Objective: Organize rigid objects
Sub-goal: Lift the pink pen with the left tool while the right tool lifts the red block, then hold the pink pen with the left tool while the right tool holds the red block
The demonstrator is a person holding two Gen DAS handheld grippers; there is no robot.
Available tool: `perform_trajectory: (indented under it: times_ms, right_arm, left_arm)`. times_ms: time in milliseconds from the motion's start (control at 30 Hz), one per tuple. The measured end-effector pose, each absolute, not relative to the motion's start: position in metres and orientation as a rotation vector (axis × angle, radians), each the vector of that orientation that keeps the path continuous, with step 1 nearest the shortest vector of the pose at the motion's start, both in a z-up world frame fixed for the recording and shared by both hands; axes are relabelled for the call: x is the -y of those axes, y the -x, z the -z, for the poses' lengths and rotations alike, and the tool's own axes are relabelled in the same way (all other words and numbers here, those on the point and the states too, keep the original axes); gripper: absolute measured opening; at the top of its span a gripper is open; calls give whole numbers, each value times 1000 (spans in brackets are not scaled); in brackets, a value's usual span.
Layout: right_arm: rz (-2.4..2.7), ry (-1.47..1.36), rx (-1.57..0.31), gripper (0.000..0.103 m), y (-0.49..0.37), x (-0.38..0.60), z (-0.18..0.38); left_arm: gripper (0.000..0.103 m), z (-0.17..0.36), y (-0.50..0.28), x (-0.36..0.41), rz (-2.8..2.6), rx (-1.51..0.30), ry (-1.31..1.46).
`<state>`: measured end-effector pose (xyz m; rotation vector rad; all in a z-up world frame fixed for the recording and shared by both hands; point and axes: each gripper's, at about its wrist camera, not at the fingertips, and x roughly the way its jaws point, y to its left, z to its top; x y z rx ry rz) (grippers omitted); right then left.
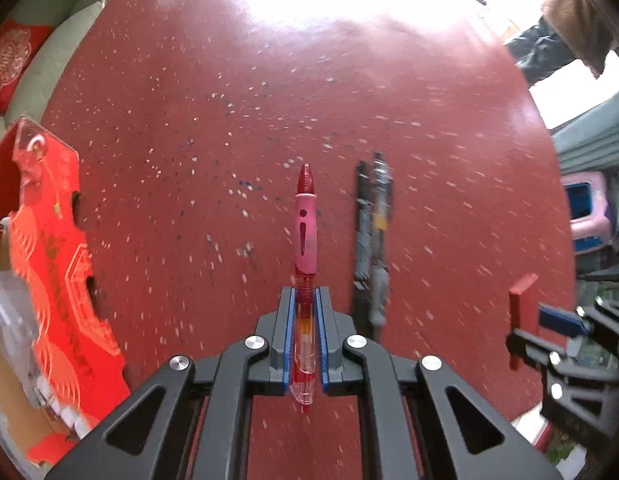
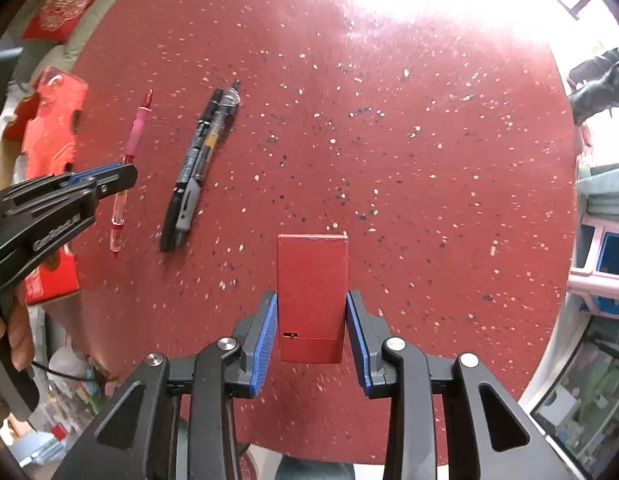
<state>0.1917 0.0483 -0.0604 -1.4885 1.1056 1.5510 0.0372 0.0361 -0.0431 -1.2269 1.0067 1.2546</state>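
Blue pads line the two fingers of the left gripper (image 1: 306, 308), and they are squeezed tight on a red and pink pen (image 1: 305, 240). The pen's see-through end sticks back past the pads, and its pink grip and red tip point forward, away from the tool. In the right wrist view the same pen (image 2: 130, 148) runs through the left gripper (image 2: 109, 178), which comes in from the left side.

Just to the right of that pen, two more pens lie on the round red table (image 1: 189, 120). One is a black pen (image 1: 362, 224) and the other is a grey pen (image 1: 379, 232) with a yellow band. They lie side by side and touch along their length.

The right gripper (image 2: 311, 320) holds a flat red box (image 2: 311, 296) between its blue pads. Both pads look pressed against the box's sides, and the box stands up out of the fingers. The box is well apart from the three pens, on the right side of the table.

At the left edge of the table is a bright red paper cut-out (image 1: 49, 248) with gold drawing on it. Past it, a red cushion (image 1: 11, 64) sits on a pale green seat (image 1: 69, 16).
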Motion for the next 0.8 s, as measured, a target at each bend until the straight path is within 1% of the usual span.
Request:
perform_trajectory:
  times_ms: [167, 333, 567, 800]
  right_arm:
    - [-1564, 1478, -1113, 36, -197, -32, 46]
    - [-1563, 1474, -1134, 36, -203, -12, 43]
    - [-1579, 1536, -1081, 36, -201, -9, 33]
    - [-1613, 1541, -1011, 36, -192, -12, 24]
  left_arm:
    - [11, 15, -52, -1, -1166, -974, 1180]
    - [11, -1, -62, 29, -1101, -965, 1174]
    - [11, -8, -50, 27, -1092, -957, 1154]
    - [11, -27, -55, 28, -1094, -931, 1122]
